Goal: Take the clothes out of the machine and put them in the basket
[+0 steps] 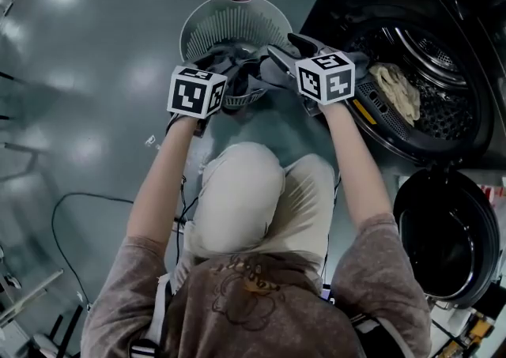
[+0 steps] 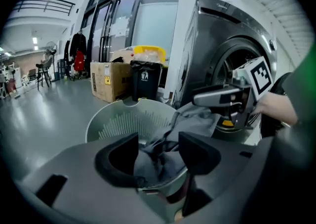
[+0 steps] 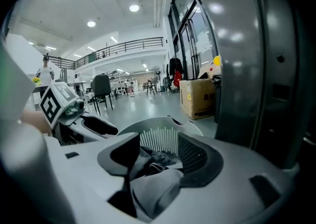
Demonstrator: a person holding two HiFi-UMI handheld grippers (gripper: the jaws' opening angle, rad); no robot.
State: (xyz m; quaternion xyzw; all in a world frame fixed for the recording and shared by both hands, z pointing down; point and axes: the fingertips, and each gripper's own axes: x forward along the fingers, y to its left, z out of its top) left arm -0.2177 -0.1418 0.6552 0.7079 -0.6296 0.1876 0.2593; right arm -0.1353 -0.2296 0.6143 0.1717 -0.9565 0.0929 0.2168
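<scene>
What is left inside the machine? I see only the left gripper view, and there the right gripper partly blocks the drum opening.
Observer: The head view shows one pale cloth lying in the drum.
Operator: Is the right gripper pressing on the grey garment?
Observer: No. In the right gripper view, the right gripper has its jaws apart. The grey garment appears to lie loose between them, with the basket just beyond.
</scene>
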